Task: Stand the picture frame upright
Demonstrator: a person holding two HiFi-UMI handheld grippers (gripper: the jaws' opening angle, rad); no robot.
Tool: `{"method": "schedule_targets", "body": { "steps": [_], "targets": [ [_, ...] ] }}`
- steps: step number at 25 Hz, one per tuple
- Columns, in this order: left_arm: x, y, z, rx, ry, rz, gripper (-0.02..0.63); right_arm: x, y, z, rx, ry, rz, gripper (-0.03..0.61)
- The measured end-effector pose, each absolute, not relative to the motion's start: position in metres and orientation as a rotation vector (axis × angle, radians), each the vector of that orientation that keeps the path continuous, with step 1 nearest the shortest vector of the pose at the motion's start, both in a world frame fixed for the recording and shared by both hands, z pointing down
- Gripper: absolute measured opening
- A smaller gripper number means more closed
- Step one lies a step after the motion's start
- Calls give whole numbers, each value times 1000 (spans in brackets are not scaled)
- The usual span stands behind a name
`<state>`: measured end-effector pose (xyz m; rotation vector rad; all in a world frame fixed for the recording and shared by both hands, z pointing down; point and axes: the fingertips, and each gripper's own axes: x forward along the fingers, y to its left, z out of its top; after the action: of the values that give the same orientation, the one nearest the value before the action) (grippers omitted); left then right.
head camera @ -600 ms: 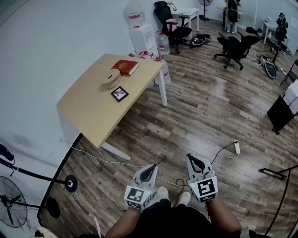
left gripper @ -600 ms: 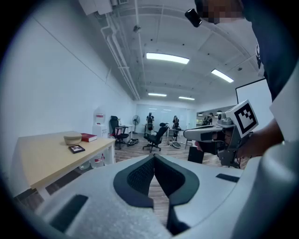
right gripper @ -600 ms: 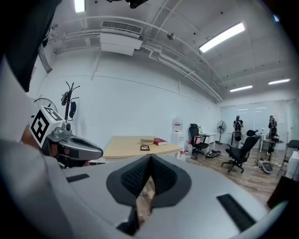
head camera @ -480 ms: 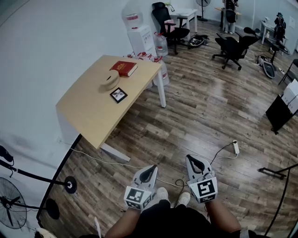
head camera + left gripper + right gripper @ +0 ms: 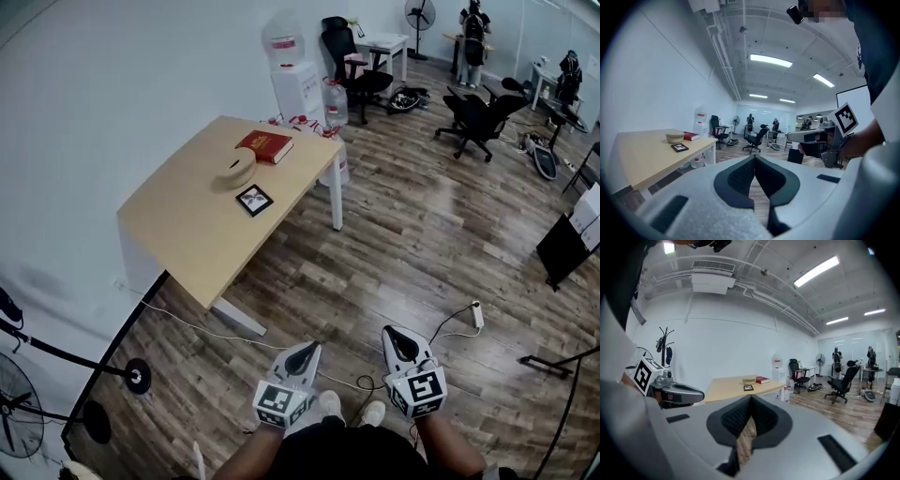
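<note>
A small black picture frame (image 5: 254, 200) lies flat on the light wooden table (image 5: 187, 234), near its right edge; it also shows far off in the left gripper view as the picture frame (image 5: 679, 147) and in the right gripper view as the picture frame (image 5: 748, 388). My left gripper (image 5: 305, 350) and right gripper (image 5: 395, 337) are held low over the floor, well short of the table, close to the person's legs. Both have their jaws shut with nothing between them.
On the table beyond the frame sit a tan bowl (image 5: 234, 169) and a red book (image 5: 267, 145). A water dispenser (image 5: 298, 89) and bottles stand behind the table. Office chairs (image 5: 478, 112) are at the back right. A power strip with cable (image 5: 476, 314) lies on the wood floor.
The head view has shifted a little, so the table and frame sit slightly lower and further right. Both grippers have dropped slightly in the picture and stay shut.
</note>
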<state>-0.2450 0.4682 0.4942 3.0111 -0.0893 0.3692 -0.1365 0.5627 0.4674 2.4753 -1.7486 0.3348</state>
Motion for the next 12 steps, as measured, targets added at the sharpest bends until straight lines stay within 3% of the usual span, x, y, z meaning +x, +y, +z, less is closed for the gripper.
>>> {"method": "schedule_targets", "body": {
  "steps": [12],
  "targets": [
    [-295, 385, 520, 2966, -170, 410, 0, -158, 484, 467, 2432, -1822, 372, 9]
  ]
}}
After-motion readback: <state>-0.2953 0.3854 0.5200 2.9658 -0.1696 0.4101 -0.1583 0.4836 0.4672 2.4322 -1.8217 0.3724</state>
